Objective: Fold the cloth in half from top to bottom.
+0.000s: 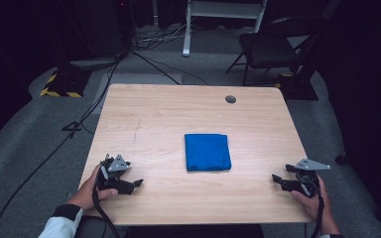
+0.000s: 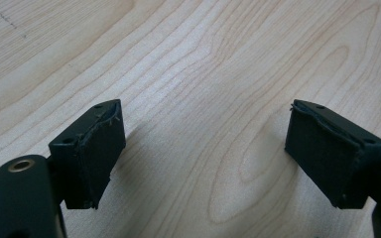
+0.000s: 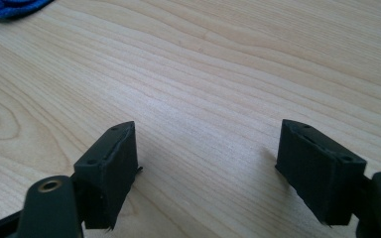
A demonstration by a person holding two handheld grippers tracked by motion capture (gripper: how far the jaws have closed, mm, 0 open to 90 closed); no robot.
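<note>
We see the folded blue cloth (image 1: 208, 152) lying flat mid-table (image 1: 178, 109), between our left gripper (image 1: 138, 183) and right gripper (image 1: 276, 178), well apart from both. Both hands rest low near the front edge, jaws spread wide with nothing between them. The right gripper view catches only a cloth corner.

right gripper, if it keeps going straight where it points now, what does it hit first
Probably nothing at once: the right gripper, jaws open, points left across bare table. In its own view the folded blue cloth lies off to one side, so it may pass just clear of it, though depth is unclear.
</note>
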